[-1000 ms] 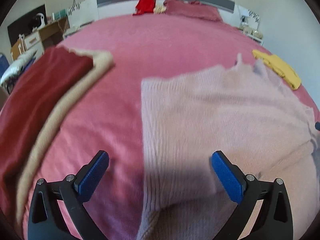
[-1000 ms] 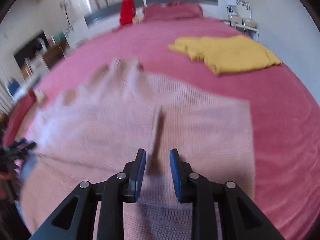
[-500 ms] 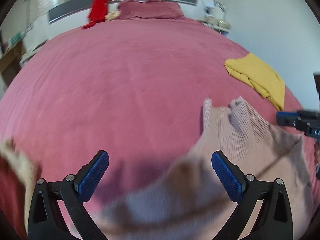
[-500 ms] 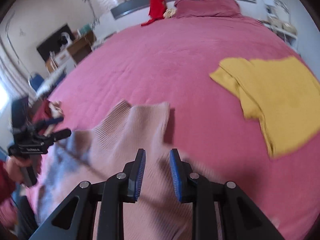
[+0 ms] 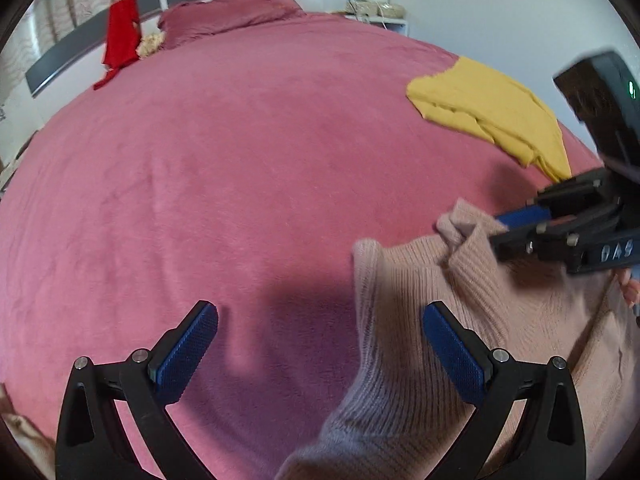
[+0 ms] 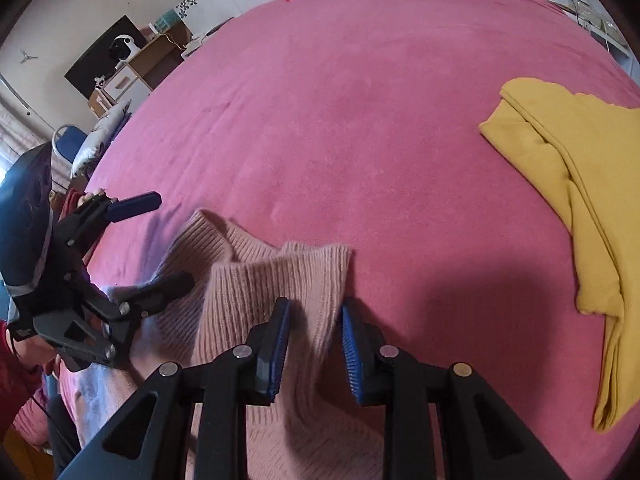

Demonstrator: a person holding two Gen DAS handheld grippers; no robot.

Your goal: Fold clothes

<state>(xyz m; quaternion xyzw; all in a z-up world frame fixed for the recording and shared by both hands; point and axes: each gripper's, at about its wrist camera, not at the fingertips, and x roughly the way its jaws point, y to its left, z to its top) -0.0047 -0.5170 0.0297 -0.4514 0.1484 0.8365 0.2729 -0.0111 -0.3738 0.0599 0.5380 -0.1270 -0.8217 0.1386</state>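
The right gripper (image 6: 313, 354) is seen with its jaws drawn near together, and a fold of the pink sweater (image 6: 256, 280) passes between the blue pads; the knit is judged to be pinched there, although the actual pad contact is partly hidden by bunched fabric. In the left wrist view the same gripper (image 5: 504, 226) is seen from the side, with a ribbed edge of the sweater (image 5: 404, 344) gathered at its tip.

The left gripper (image 5: 320, 354) is held wide open and nothing is held by it. Its left pad is over bare bedspread; its right pad is at or above the sweater's near edge. In the right wrist view this gripper (image 6: 160, 240) is seen hovering beside the sweater's ribbed border, jaws spread.

The sweater lies on the pink bed (image 5: 224, 168), at its near side, partly lifted and rumpled toward the right gripper. A yellow garment (image 6: 572, 208) lies folded well apart, further toward the right of the bed.

The step in hand is judged to be the carrying over of one sweater edge for a fold, or the repositioning of the sweater. For the next move, a second hold is called for: the left gripper should be lowered onto the free ribbed edge and closed, so that both corners are moved together and the fold is laid flat.
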